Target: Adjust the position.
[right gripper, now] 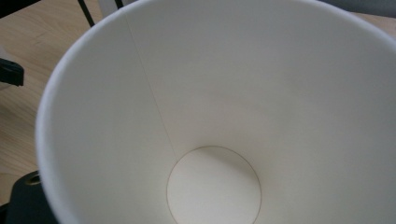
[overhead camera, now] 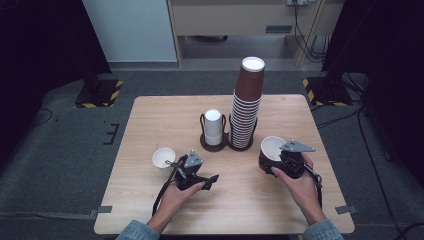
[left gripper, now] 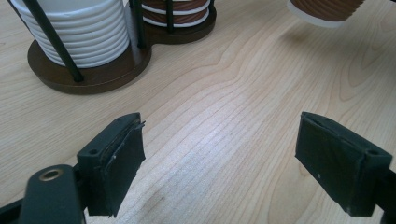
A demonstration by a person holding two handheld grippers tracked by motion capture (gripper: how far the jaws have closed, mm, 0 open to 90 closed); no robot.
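Right claw (overhead camera: 274,161) pinches a brown cup (overhead camera: 270,151), tilted, white interior empty; left claw (overhead camera: 176,164) spread, nothing between its jaws, white cup (overhead camera: 163,159) just beside it, empty; cup holder (overhead camera: 220,144) beyond both claws carries two stacks; bare surface (overhead camera: 240,200) lies between the claws

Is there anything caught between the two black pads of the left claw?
No, the left claw stands open over bare table, nothing between its pads.

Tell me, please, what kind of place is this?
Probably a lab or studio set up for recording. A small wooden table stands alone on grey carpet, black stands with yellow-black hazard tape flank it, and cables run along the back wall.
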